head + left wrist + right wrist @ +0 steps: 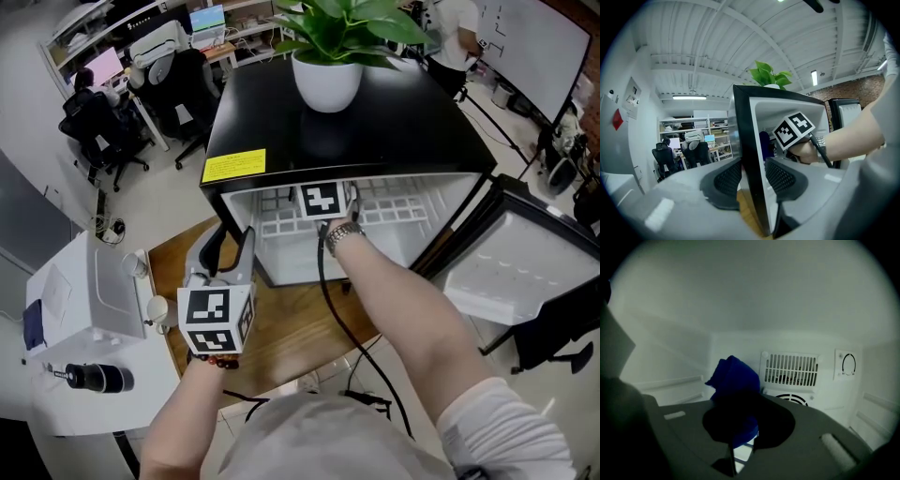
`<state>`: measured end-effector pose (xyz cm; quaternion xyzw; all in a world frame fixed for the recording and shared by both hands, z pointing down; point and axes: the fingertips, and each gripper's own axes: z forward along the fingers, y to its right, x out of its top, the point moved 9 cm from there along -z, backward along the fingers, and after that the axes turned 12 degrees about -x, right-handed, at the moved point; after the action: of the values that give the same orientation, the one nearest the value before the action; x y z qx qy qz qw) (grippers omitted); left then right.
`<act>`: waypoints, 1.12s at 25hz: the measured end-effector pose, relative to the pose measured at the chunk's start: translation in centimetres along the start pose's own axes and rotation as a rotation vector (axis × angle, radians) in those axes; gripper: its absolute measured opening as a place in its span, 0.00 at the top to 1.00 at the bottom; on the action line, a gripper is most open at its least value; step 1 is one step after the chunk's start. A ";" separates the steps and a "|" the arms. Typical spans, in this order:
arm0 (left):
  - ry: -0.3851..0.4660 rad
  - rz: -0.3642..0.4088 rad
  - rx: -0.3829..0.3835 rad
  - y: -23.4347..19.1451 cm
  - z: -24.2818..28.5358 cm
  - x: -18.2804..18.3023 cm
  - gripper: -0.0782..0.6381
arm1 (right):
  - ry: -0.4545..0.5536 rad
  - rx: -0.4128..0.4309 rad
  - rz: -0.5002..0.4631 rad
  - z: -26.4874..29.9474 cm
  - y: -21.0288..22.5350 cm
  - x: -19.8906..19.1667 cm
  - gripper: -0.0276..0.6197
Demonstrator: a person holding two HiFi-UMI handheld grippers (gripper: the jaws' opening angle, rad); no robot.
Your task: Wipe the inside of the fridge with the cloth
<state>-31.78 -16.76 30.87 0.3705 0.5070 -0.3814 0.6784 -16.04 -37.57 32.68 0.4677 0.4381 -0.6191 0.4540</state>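
A black mini fridge (375, 131) stands open on a wooden platform, its door (525, 272) swung out to the right. My right gripper (740, 427) is deep inside the white interior, shut on a bunched blue cloth (736, 380) that sticks up between its jaws, near the back wall. From the head view only its marker cube (322, 200) shows at the fridge mouth; its jaws are hidden. My left gripper (228, 246) straddles the front edge of the fridge's left wall (747, 154), with a pad pressed on each side.
A vent grille (790, 369) and a dial (848, 365) sit on the fridge's back wall. A white wire shelf (281, 211) shows inside. A potted plant (327, 80) stands on top. A white table (84, 300) with an appliance is at the left.
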 end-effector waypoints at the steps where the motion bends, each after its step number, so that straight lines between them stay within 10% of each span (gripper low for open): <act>1: 0.000 -0.001 0.001 0.0 0.0 0.0 0.67 | -0.002 -0.002 0.001 0.0 0.3 -0.1 0.88; 28: -0.006 -0.016 0.037 0.2 0.1 0.1 0.67 | -0.058 -0.016 0.028 -2.2 3.6 -1.4 0.89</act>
<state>-31.54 -16.81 30.84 0.3779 0.5008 -0.3970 0.6699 -11.90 -35.99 33.27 0.4520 0.4229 -0.6225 0.4790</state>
